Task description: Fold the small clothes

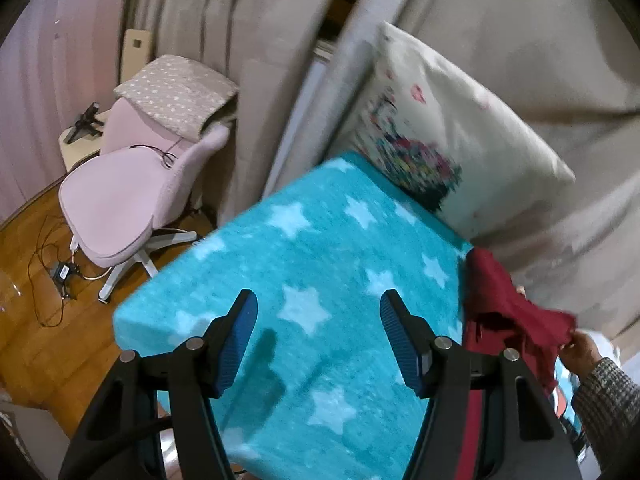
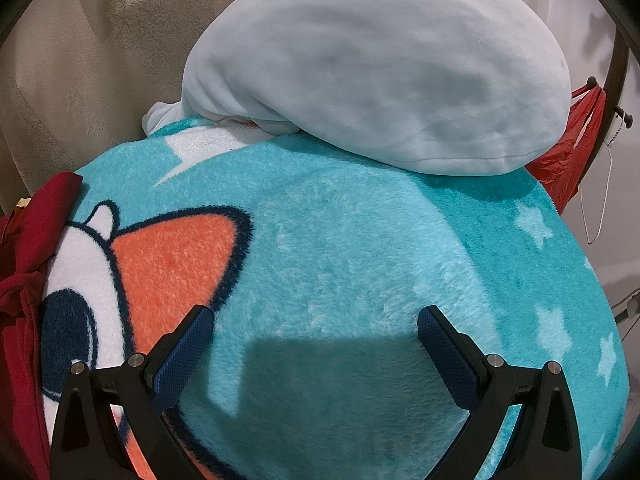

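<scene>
A dark red garment (image 1: 504,312) lies crumpled at the right edge of the turquoise star blanket (image 1: 320,264) on the bed; a bare hand (image 1: 580,350) touches its edge. It also shows in the right wrist view (image 2: 28,248) at the left edge. My left gripper (image 1: 318,336) is open and empty above the blanket, left of the garment. My right gripper (image 2: 314,344) is open and empty above the blanket (image 2: 360,260), right of the garment.
A white printed pillow (image 1: 452,136) leans on the beige curtain (image 1: 520,40) behind the bed. A pink swivel chair (image 1: 120,192) stands on the wood floor at left with cables. A pale blue cushion (image 2: 380,64) lies on the blanket; a red bag (image 2: 568,160) hangs at right.
</scene>
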